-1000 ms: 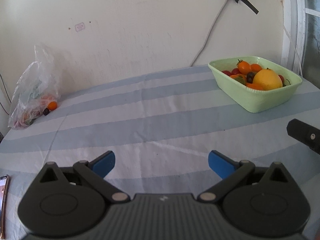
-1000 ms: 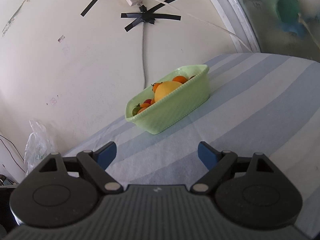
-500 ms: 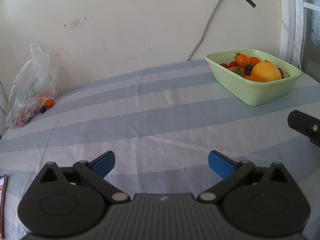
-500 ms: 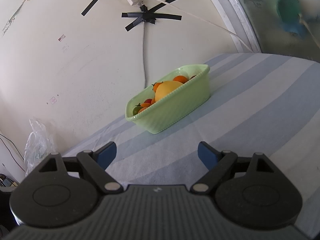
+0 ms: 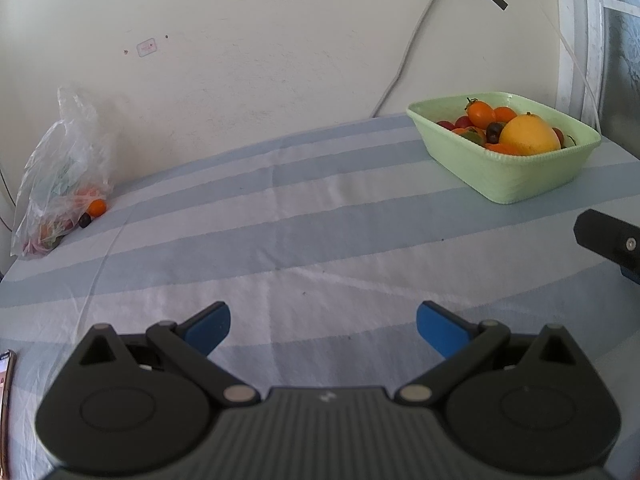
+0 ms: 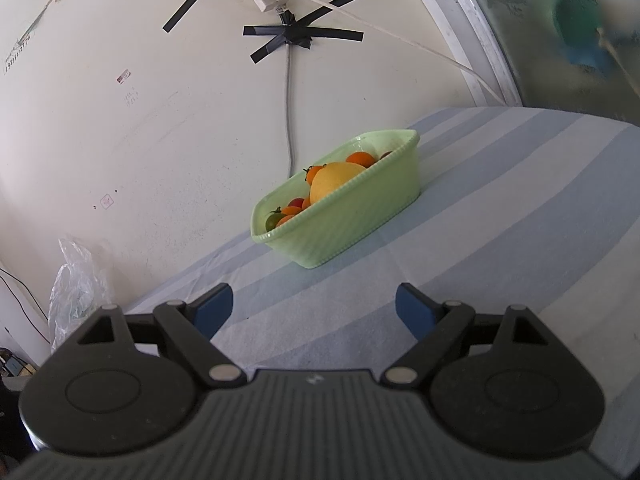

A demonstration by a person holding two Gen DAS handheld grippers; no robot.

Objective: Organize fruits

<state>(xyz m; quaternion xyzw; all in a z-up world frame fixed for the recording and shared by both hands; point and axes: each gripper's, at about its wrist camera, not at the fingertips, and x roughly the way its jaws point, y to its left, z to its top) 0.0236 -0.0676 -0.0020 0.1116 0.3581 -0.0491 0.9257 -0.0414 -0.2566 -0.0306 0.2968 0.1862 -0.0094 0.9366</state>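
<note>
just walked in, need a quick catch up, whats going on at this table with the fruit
A person holds two grippers over a striped tablecloth, sorting fruit. The left gripper and right gripper are both open and empty. A green bowl already holds a large yellow-orange fruit among small tomatoes. More small fruit sits in and beside a clear plastic bag by the wall, not yet moved.

The counter (image 5: 320,208) is covered with a cloth in pale blue and white stripes. A light green dish (image 5: 516,176) full of fruits stands on it at the far right near the wall. A clear plastic bag (image 5: 60,184) with small fruits lies at the far left, and a phone edge (image 5: 6,392) shows at the near left.
</note>
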